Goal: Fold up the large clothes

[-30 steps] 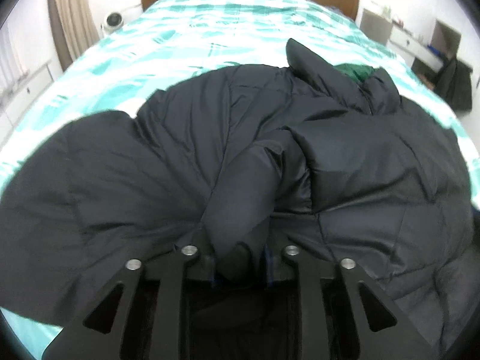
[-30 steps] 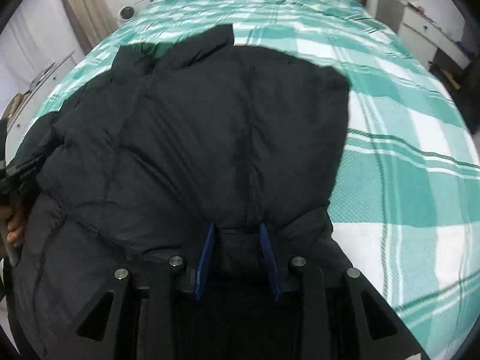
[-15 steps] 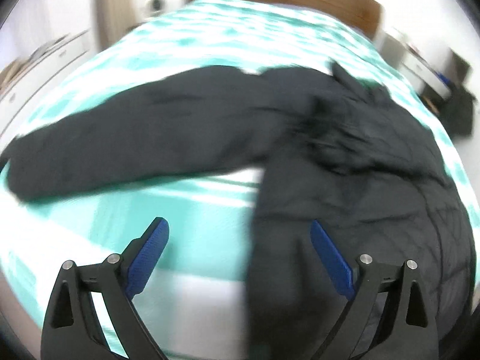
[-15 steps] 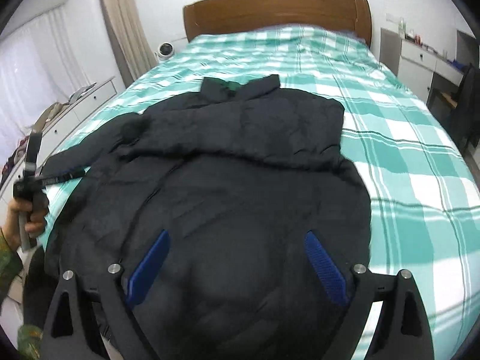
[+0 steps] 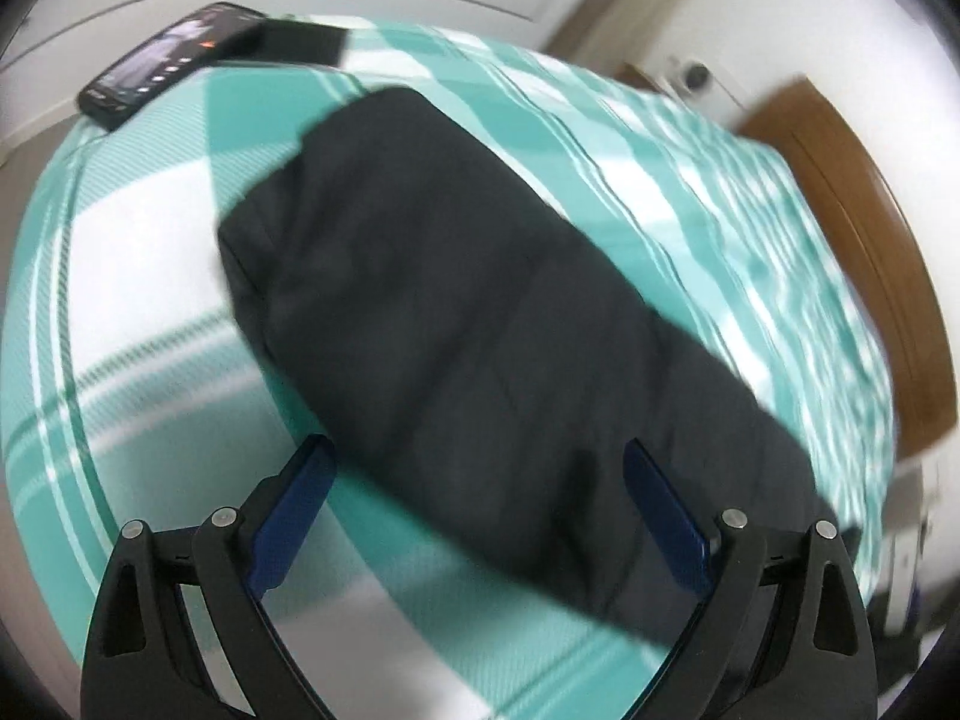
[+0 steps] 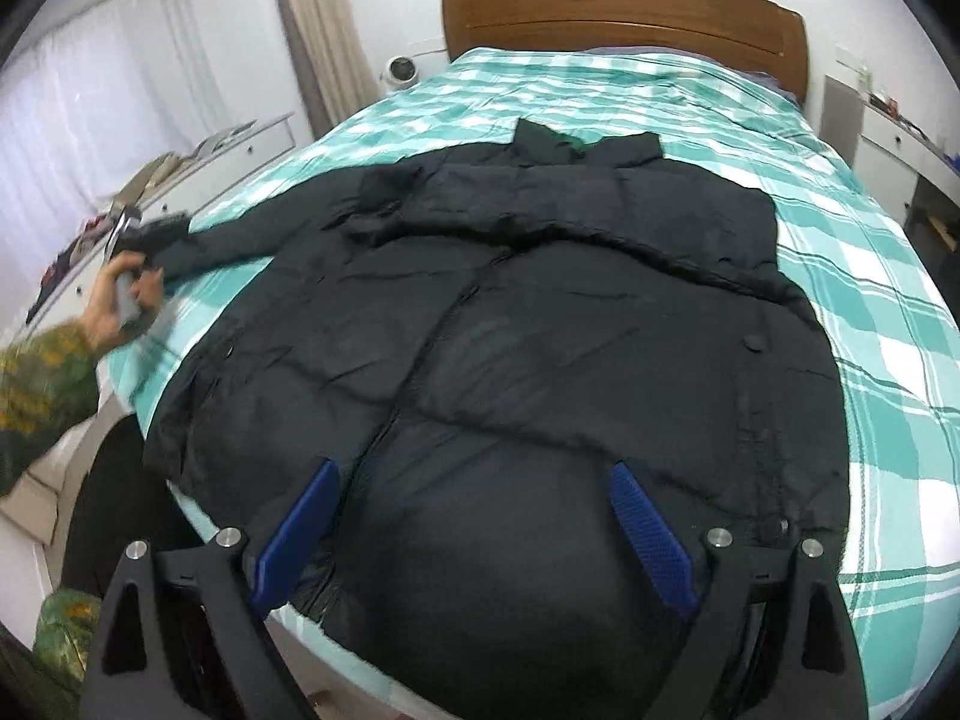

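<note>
A large black puffer jacket [image 6: 570, 348] lies spread flat on the bed, collar toward the headboard. Its left sleeve [image 5: 456, 324] stretches out to the bed's left side. My left gripper [image 5: 480, 516] is open and empty, hovering just above that sleeve near its cuff; it also shows in the right wrist view [image 6: 150, 234], held by a hand. My right gripper [image 6: 474, 522] is open and empty above the jacket's hem at the foot of the bed.
The bed has a green and white checked cover [image 6: 870, 300] and a wooden headboard [image 6: 624, 6]. A phone [image 5: 168, 60] lies at the bed's edge near the sleeve cuff. White drawers [image 6: 198, 162] stand left, a white cabinet [image 6: 894, 138] right.
Both grippers let go of the jacket and opened. The right one drew back to the foot of the bed. The left one swung out to the left sleeve, now laid out sideways.
</note>
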`<state>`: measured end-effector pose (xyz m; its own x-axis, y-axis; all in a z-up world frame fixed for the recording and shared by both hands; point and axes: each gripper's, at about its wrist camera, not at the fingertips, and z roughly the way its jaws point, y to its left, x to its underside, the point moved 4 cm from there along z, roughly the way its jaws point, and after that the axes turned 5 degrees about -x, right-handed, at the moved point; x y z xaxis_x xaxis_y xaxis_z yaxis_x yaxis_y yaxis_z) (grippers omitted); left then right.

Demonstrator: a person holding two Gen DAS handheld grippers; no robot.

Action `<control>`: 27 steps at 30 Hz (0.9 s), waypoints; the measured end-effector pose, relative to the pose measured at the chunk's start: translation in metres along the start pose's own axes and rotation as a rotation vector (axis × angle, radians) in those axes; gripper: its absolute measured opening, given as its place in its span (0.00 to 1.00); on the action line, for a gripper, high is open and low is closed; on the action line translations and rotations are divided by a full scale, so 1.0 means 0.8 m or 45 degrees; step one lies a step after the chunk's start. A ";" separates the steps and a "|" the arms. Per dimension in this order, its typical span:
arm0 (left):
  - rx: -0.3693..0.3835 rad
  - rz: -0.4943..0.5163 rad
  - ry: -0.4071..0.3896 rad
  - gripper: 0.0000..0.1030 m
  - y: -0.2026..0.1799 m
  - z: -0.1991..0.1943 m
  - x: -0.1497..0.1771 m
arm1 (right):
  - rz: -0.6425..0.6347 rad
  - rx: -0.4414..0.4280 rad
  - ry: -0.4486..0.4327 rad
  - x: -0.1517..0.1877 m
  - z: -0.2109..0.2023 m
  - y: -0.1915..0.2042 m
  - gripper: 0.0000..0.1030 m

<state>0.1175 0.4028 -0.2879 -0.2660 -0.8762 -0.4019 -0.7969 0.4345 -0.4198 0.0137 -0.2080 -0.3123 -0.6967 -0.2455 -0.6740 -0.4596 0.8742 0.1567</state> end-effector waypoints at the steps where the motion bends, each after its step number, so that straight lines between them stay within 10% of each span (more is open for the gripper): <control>1: -0.003 -0.028 -0.012 0.92 0.003 0.001 -0.009 | 0.004 -0.010 0.010 0.000 0.003 0.001 0.91; 2: -0.004 -0.046 -0.028 0.89 0.001 0.003 -0.017 | 0.007 -0.021 0.023 0.002 0.006 0.005 0.91; 4: -0.034 -0.045 -0.051 0.45 0.010 0.003 -0.033 | 0.009 -0.035 0.045 0.008 0.012 0.013 0.91; 7: -0.043 0.045 -0.083 0.12 0.010 -0.006 -0.055 | 0.002 -0.045 0.055 0.014 0.015 0.021 0.91; 16: 0.006 0.771 -0.620 0.06 -0.171 -0.186 -0.025 | 0.043 -0.083 0.022 0.013 0.008 0.023 0.91; 22: 0.240 1.377 -0.923 0.06 -0.295 -0.304 0.151 | 0.111 -0.064 -0.052 0.015 -0.015 0.009 0.91; 27: 0.342 1.733 -0.937 0.07 -0.333 -0.305 0.305 | 0.183 -0.026 -0.112 0.026 -0.041 -0.017 0.91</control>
<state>0.1322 0.0226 -0.0756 -0.3001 0.4443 -0.8441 -0.0507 0.8762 0.4792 -0.0124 -0.2388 -0.3051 -0.7057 -0.0802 -0.7040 -0.3704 0.8888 0.2700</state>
